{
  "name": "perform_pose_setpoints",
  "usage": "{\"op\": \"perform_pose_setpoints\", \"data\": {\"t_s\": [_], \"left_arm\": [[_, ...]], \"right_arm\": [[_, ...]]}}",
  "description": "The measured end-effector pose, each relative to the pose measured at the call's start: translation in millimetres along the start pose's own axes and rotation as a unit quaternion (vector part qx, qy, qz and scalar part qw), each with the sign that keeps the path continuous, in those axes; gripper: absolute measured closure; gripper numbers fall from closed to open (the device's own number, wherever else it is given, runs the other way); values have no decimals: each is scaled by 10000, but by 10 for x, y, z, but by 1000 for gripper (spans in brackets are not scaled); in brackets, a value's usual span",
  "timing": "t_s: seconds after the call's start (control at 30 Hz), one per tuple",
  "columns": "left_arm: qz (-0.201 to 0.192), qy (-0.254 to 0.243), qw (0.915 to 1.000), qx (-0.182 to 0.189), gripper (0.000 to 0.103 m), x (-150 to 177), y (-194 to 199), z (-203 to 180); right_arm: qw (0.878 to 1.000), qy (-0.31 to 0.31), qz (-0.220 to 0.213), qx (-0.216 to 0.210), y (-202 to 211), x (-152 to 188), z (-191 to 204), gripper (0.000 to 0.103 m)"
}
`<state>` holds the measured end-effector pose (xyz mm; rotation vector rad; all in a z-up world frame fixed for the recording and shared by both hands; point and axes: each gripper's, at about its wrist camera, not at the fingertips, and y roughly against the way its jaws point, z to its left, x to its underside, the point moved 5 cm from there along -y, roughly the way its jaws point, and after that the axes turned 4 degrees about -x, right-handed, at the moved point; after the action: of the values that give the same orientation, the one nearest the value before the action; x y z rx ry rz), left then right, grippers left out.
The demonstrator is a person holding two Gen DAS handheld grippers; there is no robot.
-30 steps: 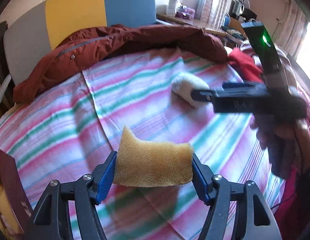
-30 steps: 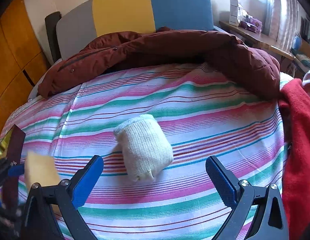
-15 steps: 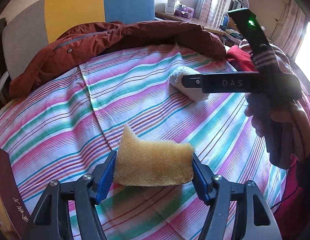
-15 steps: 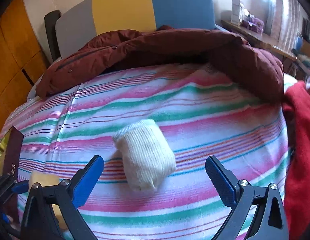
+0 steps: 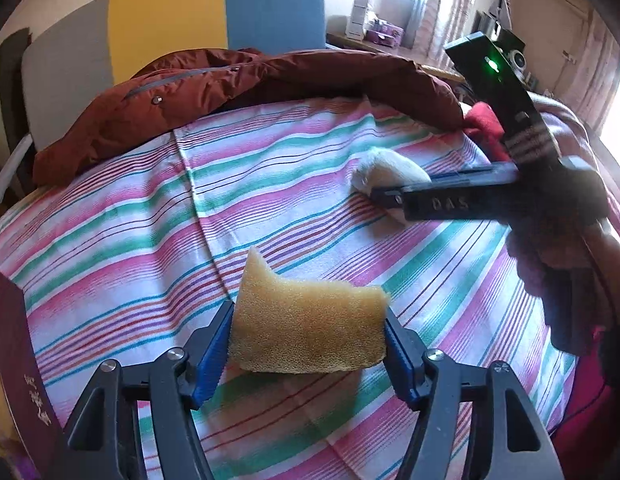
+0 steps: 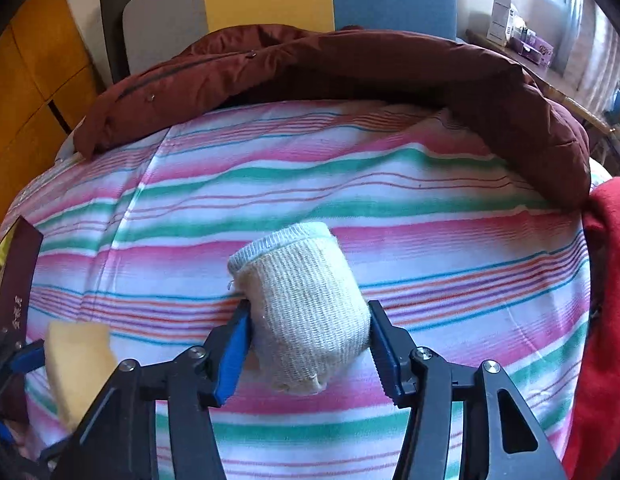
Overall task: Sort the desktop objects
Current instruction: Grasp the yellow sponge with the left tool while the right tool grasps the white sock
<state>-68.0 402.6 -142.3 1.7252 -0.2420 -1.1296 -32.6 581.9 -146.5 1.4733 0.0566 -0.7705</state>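
My left gripper (image 5: 308,338) is shut on a yellow sponge (image 5: 310,326) and holds it just above the striped bedsheet (image 5: 270,184). The sponge also shows at the lower left of the right wrist view (image 6: 78,360). My right gripper (image 6: 310,344) is shut on a rolled cream sock (image 6: 306,304), its blue pads against both sides of the roll, which lies on the sheet (image 6: 349,184). In the left wrist view the right gripper (image 5: 385,194) reaches in from the right and covers part of the sock (image 5: 389,168).
A dark red jacket (image 6: 349,68) lies across the far side of the bed. A red cloth (image 6: 605,320) is at the right edge. A maroon box (image 5: 14,360) stands at the left. A headboard (image 5: 170,20) and a cluttered desk (image 5: 373,36) are behind.
My right gripper moved forward around the sock and shut on it; it was wide open before. My left gripper kept hold of the sponge and barely moved.
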Motion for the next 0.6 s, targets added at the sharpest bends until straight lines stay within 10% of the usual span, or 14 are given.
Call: {"op": "perform_pose_setpoints", "data": {"t_s": [0.6], "left_arm": [[-592,174,9970,-457,35,326,780,135]], "right_arm": [[9977,208,481,-422,271,596,612,47]]}}
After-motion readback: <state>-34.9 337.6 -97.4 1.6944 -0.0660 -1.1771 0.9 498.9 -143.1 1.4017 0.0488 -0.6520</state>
